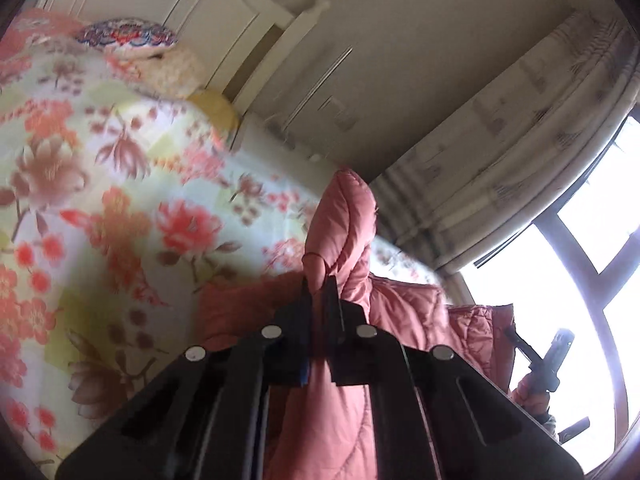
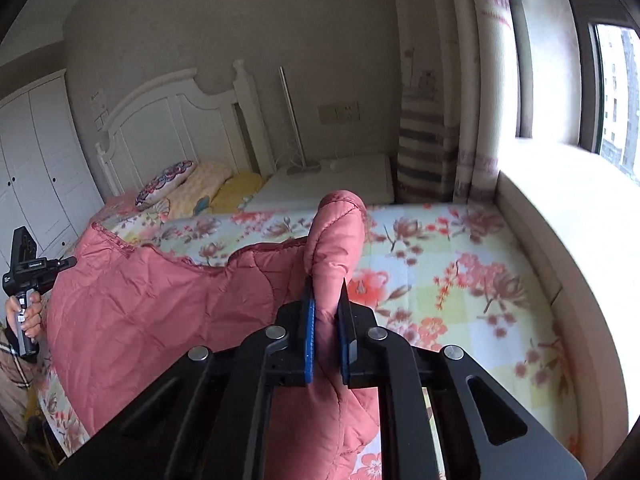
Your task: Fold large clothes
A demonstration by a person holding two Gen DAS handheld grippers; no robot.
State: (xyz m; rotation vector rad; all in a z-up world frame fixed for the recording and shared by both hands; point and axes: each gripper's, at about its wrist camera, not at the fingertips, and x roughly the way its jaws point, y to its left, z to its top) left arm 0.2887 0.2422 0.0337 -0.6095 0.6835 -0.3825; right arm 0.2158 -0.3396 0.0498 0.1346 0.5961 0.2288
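A pink quilted jacket (image 2: 160,312) is held up over the bed between both grippers. My left gripper (image 1: 320,284) is shut on a bunched edge of the jacket (image 1: 344,216), which sticks up past the fingertips. My right gripper (image 2: 326,284) is shut on another bunched edge that rises above its blue pads (image 2: 309,336). The jacket hangs stretched leftward in the right wrist view toward the other hand-held gripper body (image 2: 28,264). In the left wrist view the right hand-held gripper body (image 1: 548,356) shows at the far right behind the jacket.
A bed with a floral sheet (image 2: 460,280) lies below. Pillows (image 2: 168,184) and a white headboard (image 2: 168,120) are at its far end. A white nightstand (image 2: 332,184), a curtain (image 2: 432,120) and a window ledge (image 2: 560,208) stand to the right. White wardrobes (image 2: 36,160) are on the left.
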